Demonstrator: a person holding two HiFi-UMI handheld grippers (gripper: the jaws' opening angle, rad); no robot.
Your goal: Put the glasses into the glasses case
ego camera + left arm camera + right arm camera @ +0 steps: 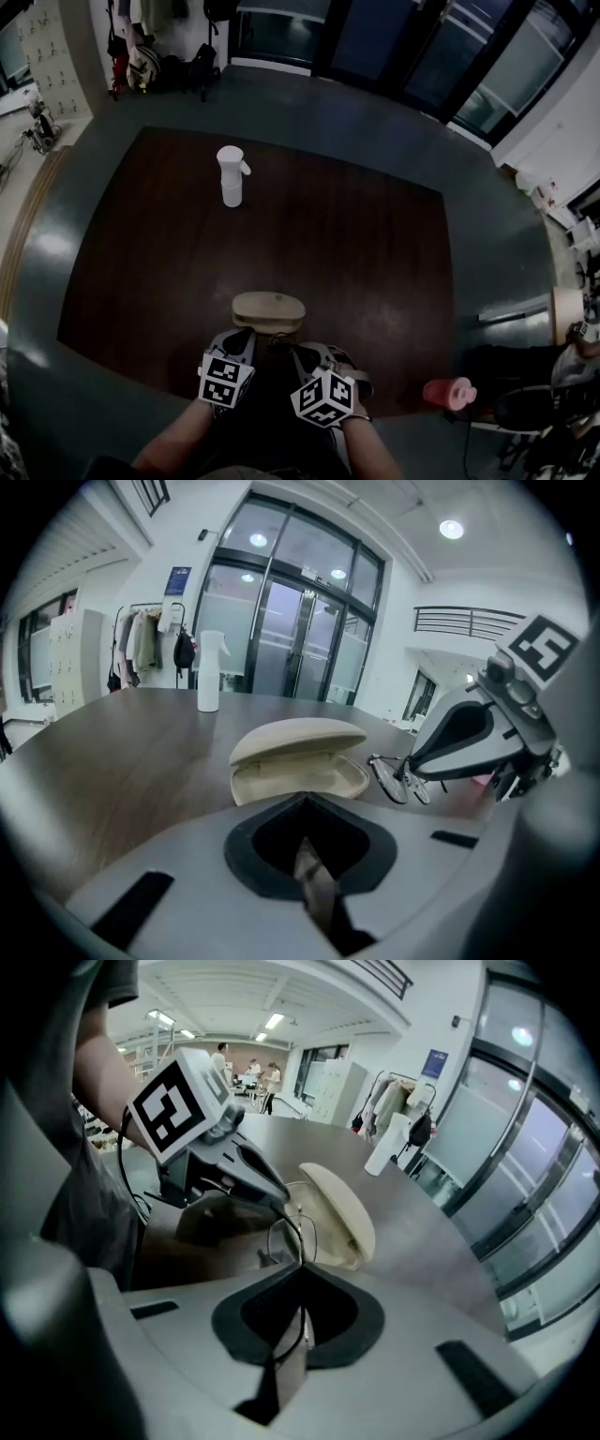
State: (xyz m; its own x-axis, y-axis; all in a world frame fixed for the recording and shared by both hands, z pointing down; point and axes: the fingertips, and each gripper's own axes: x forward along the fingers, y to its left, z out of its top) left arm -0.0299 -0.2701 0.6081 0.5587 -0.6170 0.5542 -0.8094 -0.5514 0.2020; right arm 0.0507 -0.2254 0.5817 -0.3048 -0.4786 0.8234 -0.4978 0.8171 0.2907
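1. Right gripper [298,1309]: in its own view the jaws are pressed together on a thin wire part of the glasses [289,1239]. One rim stands up just past the tips at 12 o'clock. I cannot tell which part of the frame is pinched.

2. Left gripper [311,862]: jaws together, and I see nothing between them. In the head view it sits just short of the case's near left end, at about 7 o'clock from it. The right gripper [302,349] sits at about 5 o'clock.

3. Glasses: in the left gripper view they hang [401,781] from the other gripper's tips, just beside the case at its 3 o'clock and clear of the tabletop.

4. Glasses case [296,759]: beige, resting on the dark table [375,253], with its lid partly raised. Its long axis runs 9 to 3 across me, and the mouth faces back toward the grippers. From the loaded jaws it lies at about 1 o'clock [339,1209].

5. Judgement: the lenses must go into the tray lengthwise, under the lid. The gap looks narrow, so the empty left gripper is well placed to lift the lid or steady the case.

6. Beyond, well apart at 11 o'clock, stands a white spray bottle [231,175].
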